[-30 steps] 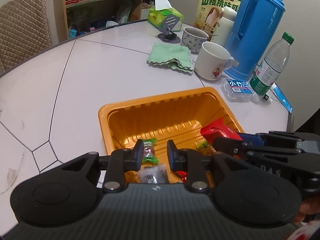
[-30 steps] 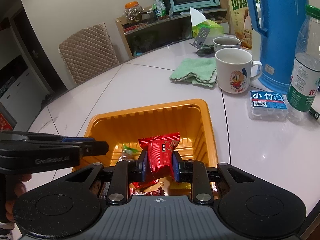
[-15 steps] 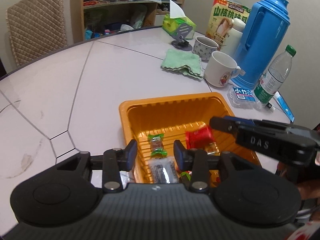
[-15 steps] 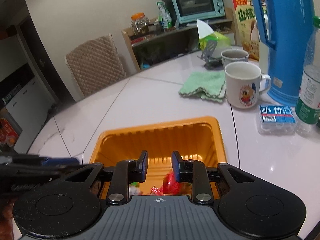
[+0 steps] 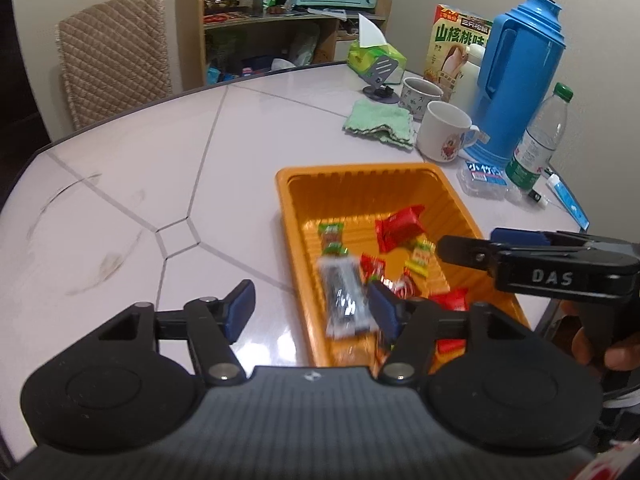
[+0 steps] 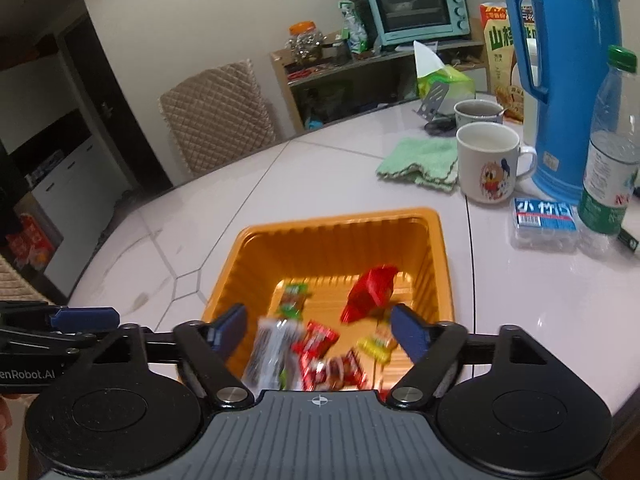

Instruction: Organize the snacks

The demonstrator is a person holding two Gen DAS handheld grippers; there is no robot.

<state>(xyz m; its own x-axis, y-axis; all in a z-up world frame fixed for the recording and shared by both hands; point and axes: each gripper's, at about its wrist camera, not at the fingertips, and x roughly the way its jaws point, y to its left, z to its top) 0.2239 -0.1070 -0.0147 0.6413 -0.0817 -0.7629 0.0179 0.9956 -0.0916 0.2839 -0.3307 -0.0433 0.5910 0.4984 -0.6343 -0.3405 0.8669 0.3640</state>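
both angled down over the orange tray (image 6: pixel 340 232); left gripper (image 5: pixel 310 312) and right gripper (image 6: pixel 318 330) just spread, released, empty; silver packet (image 5: pixel 344 300) lying lengthwise, pointing toward far wall.

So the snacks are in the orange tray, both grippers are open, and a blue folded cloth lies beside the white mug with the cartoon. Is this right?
One detail is wrong: the folded cloth is green, not blue, as the right wrist view shows. The rest holds: the snacks lie in the orange tray, the left gripper and right gripper are both open, and the cloth lies beside the white mug.
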